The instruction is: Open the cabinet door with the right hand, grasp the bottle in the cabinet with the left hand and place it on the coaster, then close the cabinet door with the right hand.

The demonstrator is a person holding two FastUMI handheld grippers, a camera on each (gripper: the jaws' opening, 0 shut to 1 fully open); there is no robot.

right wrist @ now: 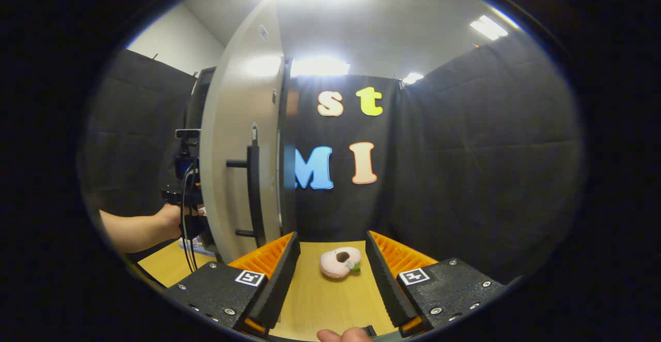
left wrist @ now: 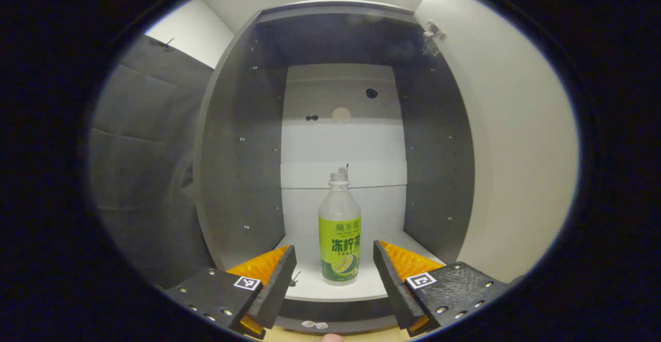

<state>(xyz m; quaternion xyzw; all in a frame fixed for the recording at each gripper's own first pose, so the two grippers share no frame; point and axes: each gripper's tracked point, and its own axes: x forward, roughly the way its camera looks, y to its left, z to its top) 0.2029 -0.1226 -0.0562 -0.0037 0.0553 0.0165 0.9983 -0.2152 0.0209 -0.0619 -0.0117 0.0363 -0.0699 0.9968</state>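
**Now the bottle sits square in the left gripper's sights**

The cabinet door (right wrist: 235,161) hangs wide, and the bottle (left wrist: 339,231) stands upright near the front edge of the white shelf (left wrist: 361,288). The left gripper (left wrist: 334,275) is spread, fingers either side, neither touching. The right gripper (right wrist: 330,275) is spread over the wooden table (right wrist: 330,306), empty. Smooth, light, probably slippery plastic that may dent: I'd pinch across the labelled body, low and square.

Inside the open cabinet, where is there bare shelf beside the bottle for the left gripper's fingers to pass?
The bottle stands alone, mid-shelf. Bare white shelf lies on both sides, between it and the grey side walls, and behind it to the back panel. The left gripper is open, fingers straddling the bottle without touching. Nothing is crowded.
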